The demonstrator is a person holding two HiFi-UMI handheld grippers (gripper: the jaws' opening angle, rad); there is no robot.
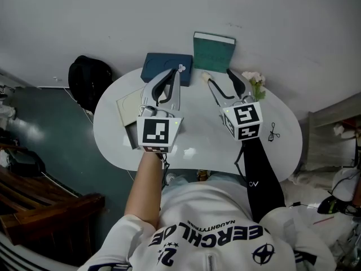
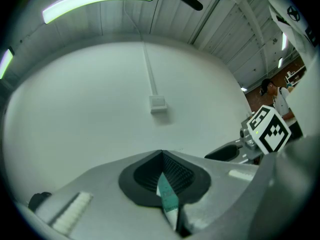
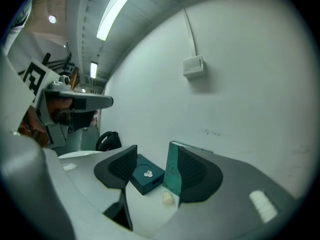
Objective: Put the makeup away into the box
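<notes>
My left gripper [image 2: 163, 159] is clamped on a thin tube [image 2: 169, 200]. I should keep this grip firm while my right gripper [image 3: 156, 156], jaws apart and empty, opens the box [image 3: 146, 176] ahead of it, which looks closed. The tube's long axis runs along my left jaws, white end toward me, teal end forward.

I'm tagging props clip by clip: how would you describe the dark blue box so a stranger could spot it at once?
Start at the white oval table; at its far edge, by the wall, sit two boxes. The dark blue box is the left one, lying flat with a small white ornament on top; the teal box beside it stands upright.
</notes>
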